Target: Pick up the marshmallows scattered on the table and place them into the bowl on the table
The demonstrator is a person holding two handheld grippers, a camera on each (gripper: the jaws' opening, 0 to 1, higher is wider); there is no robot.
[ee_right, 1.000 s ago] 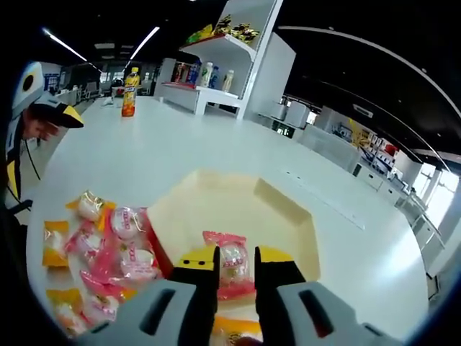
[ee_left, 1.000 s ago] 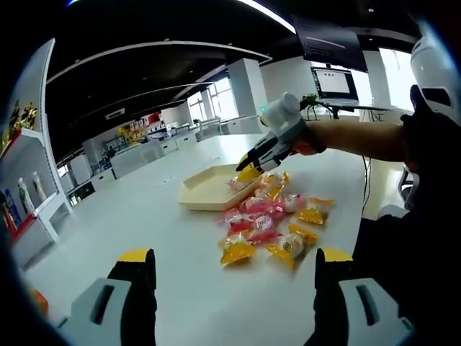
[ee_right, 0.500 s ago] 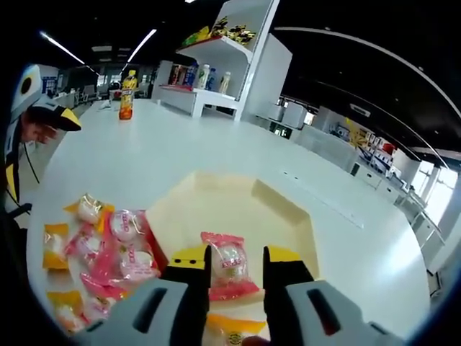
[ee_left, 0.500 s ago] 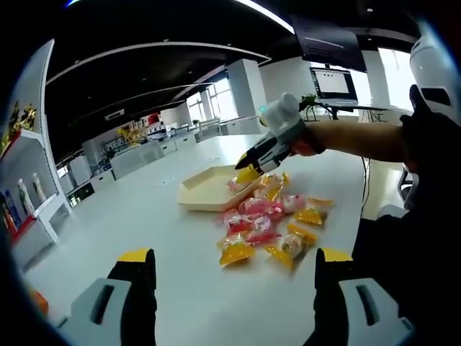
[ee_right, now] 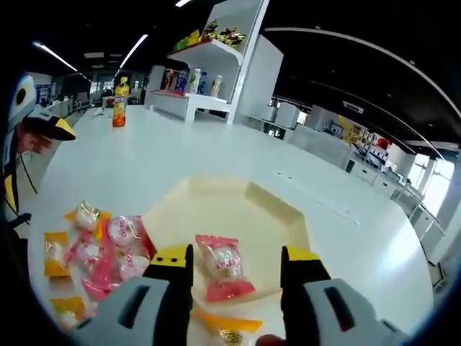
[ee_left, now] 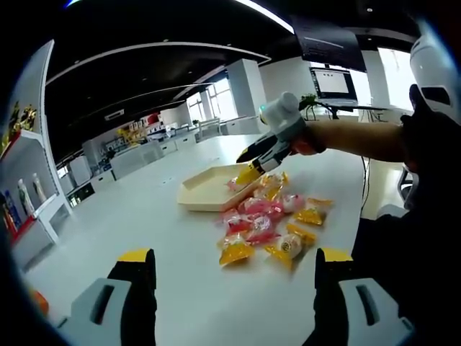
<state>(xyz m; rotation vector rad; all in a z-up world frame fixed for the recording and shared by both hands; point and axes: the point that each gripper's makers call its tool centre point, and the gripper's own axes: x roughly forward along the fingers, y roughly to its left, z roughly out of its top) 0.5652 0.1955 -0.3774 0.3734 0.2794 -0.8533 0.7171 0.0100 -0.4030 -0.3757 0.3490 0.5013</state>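
Item 1, the white table (ee_left: 180, 252): your whole work surface, wide and bare around the pile. Item 2, the bowl (ee_right: 238, 216): a cream, flat-bottomed hexagonal tray directly ahead of your right gripper (ee_right: 236, 265), its near rim just beyond your jaw tips; in the left gripper view it lies at (ee_left: 209, 191), well ahead of your left gripper (ee_left: 234, 268). Item 3, the marshmallow pile (ee_left: 270, 223): pink and yellow wrapped pieces clustered on the table just beside the bowl, on the side toward you; in the right gripper view it sits to the left of your jaws at (ee_right: 101, 241). Item 4, the pink-wrapped marshmallow (ee_right: 222, 265): 1 piece lying inside the bowl near its front rim, between your right jaws but touched by neither, long axis running roughly along the jaws. Your right jaws stand wide open and hold nothing. Your left jaws also stand wide open, empty, hanging over bare table well apart from the pile. Judgement: this piece is delivered, and the right gripper is the nearer of the 2 for the next pick, which lies to its left and slightly back toward you, outside the bowl. A yellow wrapper (ee_right: 227, 331) lies below and between your right jaws, closest of all.
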